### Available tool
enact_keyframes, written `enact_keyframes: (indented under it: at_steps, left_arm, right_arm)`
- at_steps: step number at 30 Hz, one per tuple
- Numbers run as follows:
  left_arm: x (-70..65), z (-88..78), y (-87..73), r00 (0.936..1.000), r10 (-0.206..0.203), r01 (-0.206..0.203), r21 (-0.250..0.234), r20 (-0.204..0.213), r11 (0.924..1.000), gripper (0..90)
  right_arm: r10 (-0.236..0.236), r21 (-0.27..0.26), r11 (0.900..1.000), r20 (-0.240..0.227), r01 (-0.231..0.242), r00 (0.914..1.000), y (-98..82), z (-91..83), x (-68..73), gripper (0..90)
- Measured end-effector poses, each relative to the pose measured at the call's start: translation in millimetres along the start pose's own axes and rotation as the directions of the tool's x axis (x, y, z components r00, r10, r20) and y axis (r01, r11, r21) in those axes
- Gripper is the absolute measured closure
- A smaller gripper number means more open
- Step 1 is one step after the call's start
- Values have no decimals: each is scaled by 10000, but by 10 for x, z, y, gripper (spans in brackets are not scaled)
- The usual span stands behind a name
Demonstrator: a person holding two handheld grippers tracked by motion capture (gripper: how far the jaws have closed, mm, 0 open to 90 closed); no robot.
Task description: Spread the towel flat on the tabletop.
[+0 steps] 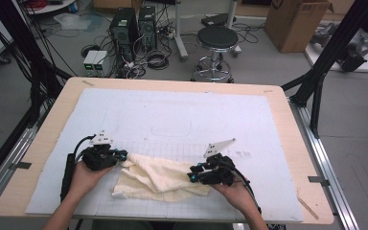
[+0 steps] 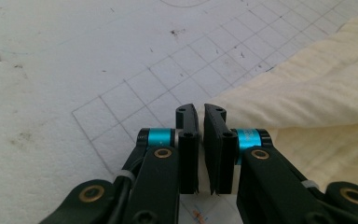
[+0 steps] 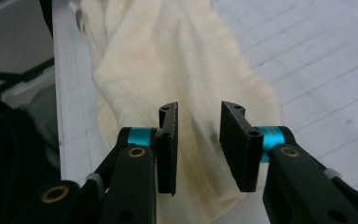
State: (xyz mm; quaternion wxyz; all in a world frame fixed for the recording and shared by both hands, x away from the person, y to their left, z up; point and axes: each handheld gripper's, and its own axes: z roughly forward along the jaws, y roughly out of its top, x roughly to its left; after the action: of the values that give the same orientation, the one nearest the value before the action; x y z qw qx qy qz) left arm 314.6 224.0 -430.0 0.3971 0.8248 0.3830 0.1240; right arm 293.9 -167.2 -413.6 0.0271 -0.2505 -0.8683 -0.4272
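A crumpled cream cloth (image 1: 158, 178) lies near the desk's (image 1: 287, 115) front edge between both grippers; the left gripper (image 2: 200, 122) has jaws nearly together at its edge, the right gripper (image 3: 198, 122) hovers jaws spread, likely about to pinch and spread it flat.

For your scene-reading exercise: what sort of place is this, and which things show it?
Probably a lab or workshop for recording: computer towers and tangled cables on the floor, a stool, and a gridded mat on the table.
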Motion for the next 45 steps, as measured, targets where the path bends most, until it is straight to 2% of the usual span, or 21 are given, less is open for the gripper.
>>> enact_keyframes:
  at_steps: [4,8,11,15,17,19,21,24,26,27,30,32,36,37,38,39,40,41,42,43,45]
  left_arm:
    - [-8,4,-4,10000,33,-33,-66,-1,10000,836]
    - [-6,0,-10,9999,134,-134,-67,45,9999,837]
    - [-5,-10,-15,10000,72,-71,-136,49,9999,836]
    - [0,-17,-27,10000,49,-48,-170,44,9998,837]
    - [-1,-20,-24,10000,28,-26,-231,84,9997,841]
    - [-5,-23,-19,10000,17,-14,-276,96,9996,847]
    - [3,-30,-10,10000,-4,7,-354,89,9994,850]
    - [25,-46,34,9996,-279,284,-714,82,9970,866]
    - [29,-51,87,9992,-389,394,-1018,69,9940,873]
    - [31,-47,128,9990,-432,418,-1223,-87,9916,874]
    - [59,8,256,9983,-442,383,-1406,-391,9893,880]
    - [93,68,360,9965,-653,561,-1632,-512,9850,884]
    - [201,234,689,9908,-468,240,-1761,-1267,9841,888]
    - [261,298,813,9877,-534,255,-1853,-1472,9823,888]
    - [324,360,931,9845,-684,356,-1983,-1613,9795,886]
    - [363,401,1006,9797,-814,436,-2018,-1831,9785,848]
    - [415,457,1084,9712,-1248,824,-2055,-2029,9752,725]
    - [448,478,1104,9727,-1534,1145,-2144,-1744,9700,675]
    - [458,483,1095,9746,-1567,1196,-2201,-1597,9681,675]
    - [456,489,1076,9773,-1451,1118,-2066,-1542,9720,679]
    - [445,500,1016,9832,-1041,787,-1664,-1500,9829,679]
  right_arm:
    - [-139,-446,9989,362,155,9993,112,-78,-61,646]
    - [310,-561,9981,670,-273,9973,157,-91,-210,658]
    - [686,-73,9976,780,-683,9946,142,9,-326,661]
    - [506,826,9949,845,-576,9951,133,163,-330,665]
    - [523,1231,9904,859,-627,9949,124,220,-326,707]
    - [579,1628,9842,779,-700,9953,111,255,-339,797]
    - [401,1546,9866,755,-514,9963,121,243,-331,849]
    - [32,892,9959,1384,-157,9904,165,154,-284,857]
    - [11,603,9981,1944,-131,9809,186,88,-277,858]
    - [-66,468,9989,2078,-32,9781,192,67,-290,858]
    - [119,-93,9999,2720,-98,9622,225,-12,-338,858]
    - [202,-385,9992,3095,-87,9507,272,-60,-384,862]
    - [289,-625,9980,3650,-65,9305,447,-121,-514,866]
    - [213,-613,9981,3966,33,9177,517,-121,-579,866]
    - [266,-658,9978,4458,31,8947,596,-118,-670,846]
    - [496,-939,9956,4866,-42,8722,665,-119,-781,718]
    - [804,-1218,9923,5084,-208,8574,707,-115,-859,606]
    - [1220,-1500,9872,4918,-541,8621,745,-121,-973,604]
    - [1411,-1670,9836,4771,-682,8675,747,-124,-1009,604]
    - [1369,-1620,9846,4764,-663,8685,735,-123,-1018,603]
    - [1447,-1504,9849,4441,-856,8842,686,-113,-1026,580]
